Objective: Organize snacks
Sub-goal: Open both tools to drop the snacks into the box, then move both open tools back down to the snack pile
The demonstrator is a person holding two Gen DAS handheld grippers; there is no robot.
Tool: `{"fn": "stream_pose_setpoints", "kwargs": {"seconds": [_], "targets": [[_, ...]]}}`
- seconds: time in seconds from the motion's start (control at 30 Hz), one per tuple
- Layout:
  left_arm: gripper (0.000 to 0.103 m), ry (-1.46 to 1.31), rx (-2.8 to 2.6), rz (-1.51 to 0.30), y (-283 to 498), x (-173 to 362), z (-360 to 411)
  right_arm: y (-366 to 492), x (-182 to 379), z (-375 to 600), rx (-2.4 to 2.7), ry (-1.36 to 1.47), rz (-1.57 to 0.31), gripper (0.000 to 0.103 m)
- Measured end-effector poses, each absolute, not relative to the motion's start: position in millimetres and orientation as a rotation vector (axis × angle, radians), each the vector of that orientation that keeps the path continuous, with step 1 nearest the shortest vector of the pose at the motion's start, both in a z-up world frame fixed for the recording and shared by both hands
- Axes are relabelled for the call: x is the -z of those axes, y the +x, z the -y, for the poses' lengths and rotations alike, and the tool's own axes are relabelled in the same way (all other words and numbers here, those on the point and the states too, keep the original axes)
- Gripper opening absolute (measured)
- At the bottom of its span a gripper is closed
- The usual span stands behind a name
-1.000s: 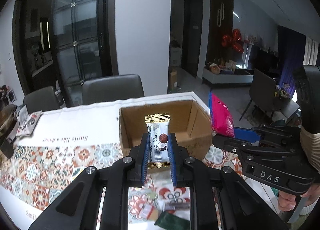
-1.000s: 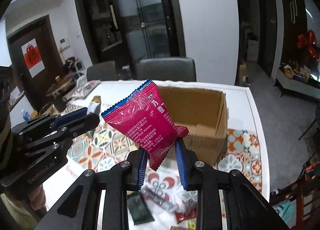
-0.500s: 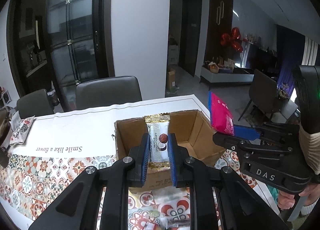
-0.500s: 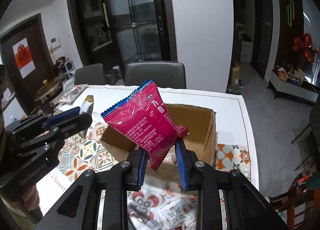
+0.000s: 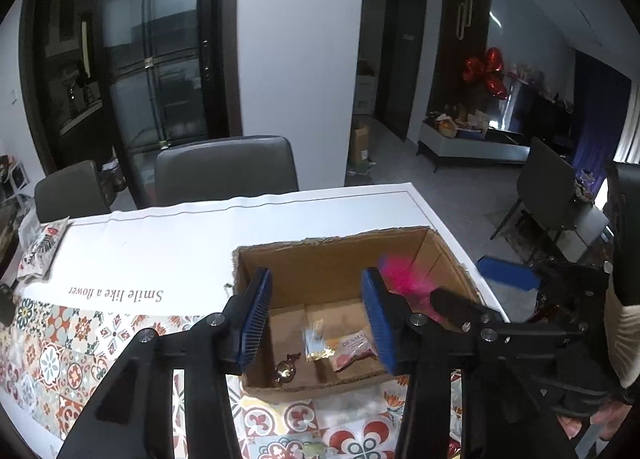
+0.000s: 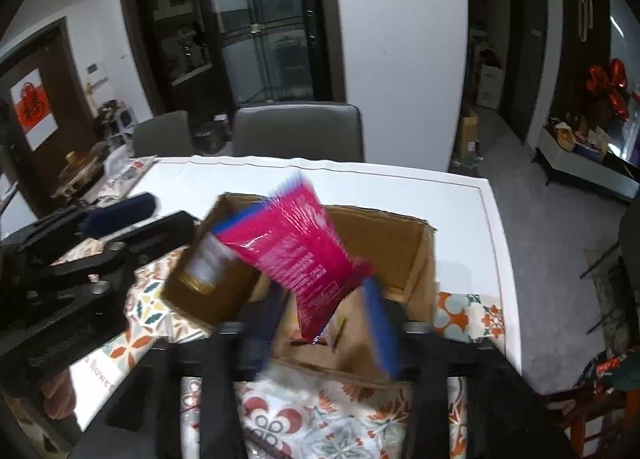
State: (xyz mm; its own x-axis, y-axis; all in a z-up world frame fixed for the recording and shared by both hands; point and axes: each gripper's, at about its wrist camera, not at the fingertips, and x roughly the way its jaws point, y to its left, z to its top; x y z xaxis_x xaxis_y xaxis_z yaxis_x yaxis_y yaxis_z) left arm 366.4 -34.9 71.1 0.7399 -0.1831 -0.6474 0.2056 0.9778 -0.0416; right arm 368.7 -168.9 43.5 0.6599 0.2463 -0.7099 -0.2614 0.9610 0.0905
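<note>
An open cardboard box stands on the patterned tablecloth. My left gripper hangs over it, jaws opening, with nothing pressed between the pads. A white snack bar with gold ends drops blurred into the box. My right gripper is over the box's right side, jaws opening too. A pink snack packet tips forward, its lower tip still between the spread fingers and free of the pads.
Inside the box lie a small pink-and-white packet and a dark wrapped candy. Two grey chairs stand behind the table. A printed bag lies far left. The table's edge runs close on the right.
Both grippers moved forward over the box and opened. The snack bar left the left jaws and falls into the box. The pink packet slips from the right jaws.
</note>
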Motion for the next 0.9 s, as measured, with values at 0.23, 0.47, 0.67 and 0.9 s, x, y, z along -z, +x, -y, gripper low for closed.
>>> {"fn": "stream_pose_setpoints", "kwargs": {"seconds": [0.23,0.47,0.67,0.9], "targets": [[0.051,0.056,0.16,-0.702,331.5,-69.9,23.4,346.6,-44.7,169.3,-0.246,-0.068,-0.752,0.06],[0.052,0.031,0.181,-0.706,292.4,-69.1,11.6,306.7,-43.0,156.5,-0.308,-0.083,-0.731,0.06],[0.053,0.031,0.171,-0.706,263.0,-59.7,0.6,284.7,-34.8,144.1,-0.361,-0.095,-0.772,0.06],[0.053,0.016,0.171,-0.777,244.1,-31.6,-12.5,264.3,-11.9,126.4,-0.397,-0.165,-0.838,0.06]]}}
